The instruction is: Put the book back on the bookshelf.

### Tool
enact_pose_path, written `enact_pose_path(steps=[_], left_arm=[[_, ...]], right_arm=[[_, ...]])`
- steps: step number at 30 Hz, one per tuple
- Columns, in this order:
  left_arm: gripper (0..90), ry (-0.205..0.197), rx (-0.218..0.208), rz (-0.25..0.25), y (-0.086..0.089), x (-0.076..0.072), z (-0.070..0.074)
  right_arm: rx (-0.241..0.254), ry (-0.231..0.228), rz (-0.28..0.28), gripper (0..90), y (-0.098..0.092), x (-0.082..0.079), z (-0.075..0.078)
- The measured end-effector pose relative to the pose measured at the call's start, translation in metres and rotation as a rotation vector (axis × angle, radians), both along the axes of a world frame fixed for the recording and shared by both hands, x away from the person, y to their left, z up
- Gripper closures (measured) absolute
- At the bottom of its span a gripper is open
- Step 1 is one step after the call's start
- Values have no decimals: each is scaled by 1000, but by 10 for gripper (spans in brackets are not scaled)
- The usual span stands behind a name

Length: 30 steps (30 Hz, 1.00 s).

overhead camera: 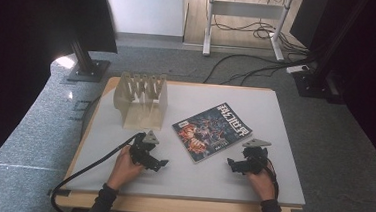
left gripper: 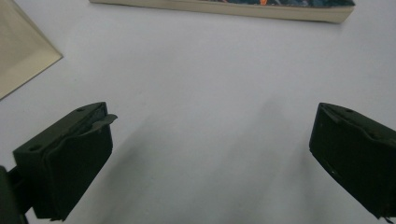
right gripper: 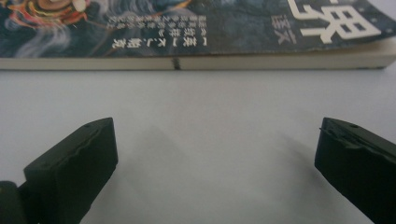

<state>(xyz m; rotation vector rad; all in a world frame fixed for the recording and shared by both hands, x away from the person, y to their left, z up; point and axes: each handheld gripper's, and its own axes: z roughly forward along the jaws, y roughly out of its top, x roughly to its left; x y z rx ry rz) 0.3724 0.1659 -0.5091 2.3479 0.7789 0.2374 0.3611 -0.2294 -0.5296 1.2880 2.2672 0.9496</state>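
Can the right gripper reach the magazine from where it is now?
Probably yes. The right gripper is open and faces the magazine edge-on, with bare table between them. The magazine lies flat, though, so sliding a jaw under it may be awkward.

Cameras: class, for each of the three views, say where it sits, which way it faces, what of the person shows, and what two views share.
High view: above the person's side, looking forward and down at the table; forearms, hands, both claws.
Left gripper view: on the left claw, facing the table.
Right gripper view: on the right claw, facing the magazine.
Shared: the magazine's page edge.
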Motion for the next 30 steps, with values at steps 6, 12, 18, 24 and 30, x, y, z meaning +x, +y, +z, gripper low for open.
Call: enact_pose_path(steps=[6,12,18,24,30], left_arm=[[0,-8,-11,-22,-10,10,12],[0,-42,-57,-40,-27,21,23],[0,-46,-71,-72,-48,33,31],[0,-68,-29,-95,-71,47,39],[0,-68,-12,-103,-88,60,40]], right_arm=[[4,-31,20,0,3,1,8],[19,-39,63,0,4,4,13],[7,-50,82,0,8,9,17],[2,-55,94,0,11,19,20],[-5,-56,105,0,13,29,20]])
